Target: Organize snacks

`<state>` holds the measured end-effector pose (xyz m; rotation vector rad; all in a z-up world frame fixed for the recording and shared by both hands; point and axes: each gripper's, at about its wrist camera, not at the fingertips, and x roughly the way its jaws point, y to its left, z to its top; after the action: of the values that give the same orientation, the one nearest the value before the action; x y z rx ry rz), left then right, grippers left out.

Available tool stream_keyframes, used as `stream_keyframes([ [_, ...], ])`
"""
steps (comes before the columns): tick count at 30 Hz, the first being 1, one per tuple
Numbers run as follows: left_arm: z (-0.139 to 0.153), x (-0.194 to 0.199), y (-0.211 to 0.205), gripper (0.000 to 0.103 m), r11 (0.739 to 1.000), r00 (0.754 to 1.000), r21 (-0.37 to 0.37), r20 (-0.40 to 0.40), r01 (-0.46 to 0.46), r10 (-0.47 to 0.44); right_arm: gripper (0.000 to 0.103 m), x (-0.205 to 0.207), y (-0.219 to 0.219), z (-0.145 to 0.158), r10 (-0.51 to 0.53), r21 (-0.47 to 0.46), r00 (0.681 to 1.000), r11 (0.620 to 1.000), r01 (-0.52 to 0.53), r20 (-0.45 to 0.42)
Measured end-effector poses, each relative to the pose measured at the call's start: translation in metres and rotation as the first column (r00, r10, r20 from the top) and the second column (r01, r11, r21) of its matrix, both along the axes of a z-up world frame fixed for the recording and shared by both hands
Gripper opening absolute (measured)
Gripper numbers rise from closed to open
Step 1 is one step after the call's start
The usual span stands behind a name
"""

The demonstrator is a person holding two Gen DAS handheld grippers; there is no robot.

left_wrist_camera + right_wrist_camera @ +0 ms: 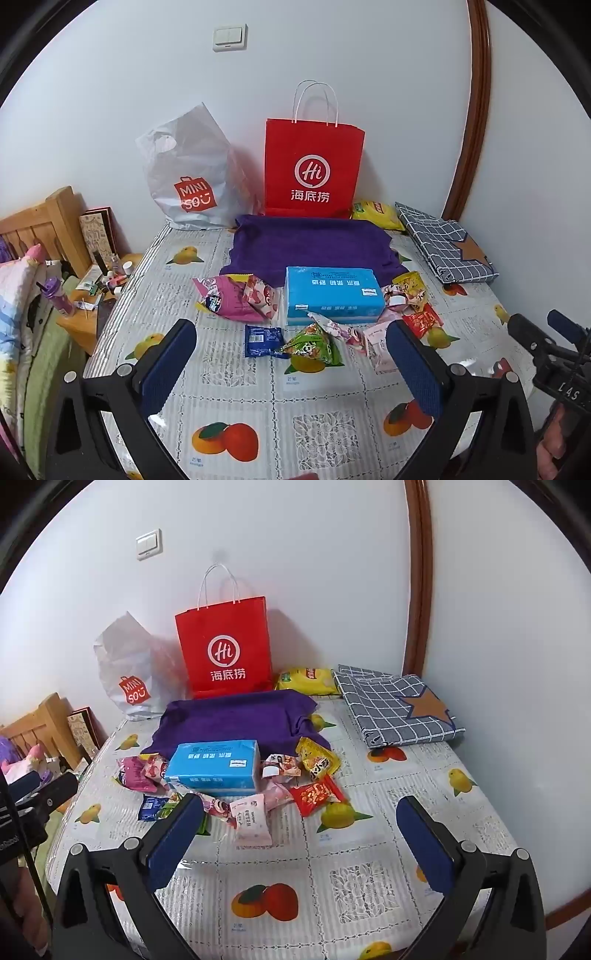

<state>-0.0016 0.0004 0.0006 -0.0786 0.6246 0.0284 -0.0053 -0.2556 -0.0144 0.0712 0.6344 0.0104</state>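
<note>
Nothing has been picked up yet, so this looks like the very start: both pairs of tongs hang over the near part of the desk, tipped downward toward the snacks. The left tongs stand spread as wide as they go with nothing between them, and the right tongs are the same, empty and wide.

The snacks lie scattered around a blue tissue box in the middle of the fruit-print cloth: a pink packet to its left, a dark blue packet and a green triangular packet in front, a red packet and a pale pink sachet toward the right. A red paper bag stands against the wall behind a purple towel; it may be where they go, though I can't see inside it.

The next move, I'd judge, is to lower one pair onto a near packet and close gently, since the wrappers look slippery and crushable.
</note>
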Motion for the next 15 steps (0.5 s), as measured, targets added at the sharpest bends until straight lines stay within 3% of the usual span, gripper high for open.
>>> stream_keyframes([
  [6, -0.001, -0.003, -0.002, 0.103, 1.000, 1.000, -0.011, -0.014, 0.019, -0.019, 0.103, 0.001, -0.004, 0.001, 0.000, 0.048, 1.000, 0.999, 0.000, -0.015],
  [15, 0.006, 0.004, -0.003, 0.103, 1.000, 1.000, -0.016, -0.017, 0.018, -0.019, 0.103, 0.000, -0.005, 0.006, 0.000, 0.034, 1.000, 0.999, 0.000, -0.010],
])
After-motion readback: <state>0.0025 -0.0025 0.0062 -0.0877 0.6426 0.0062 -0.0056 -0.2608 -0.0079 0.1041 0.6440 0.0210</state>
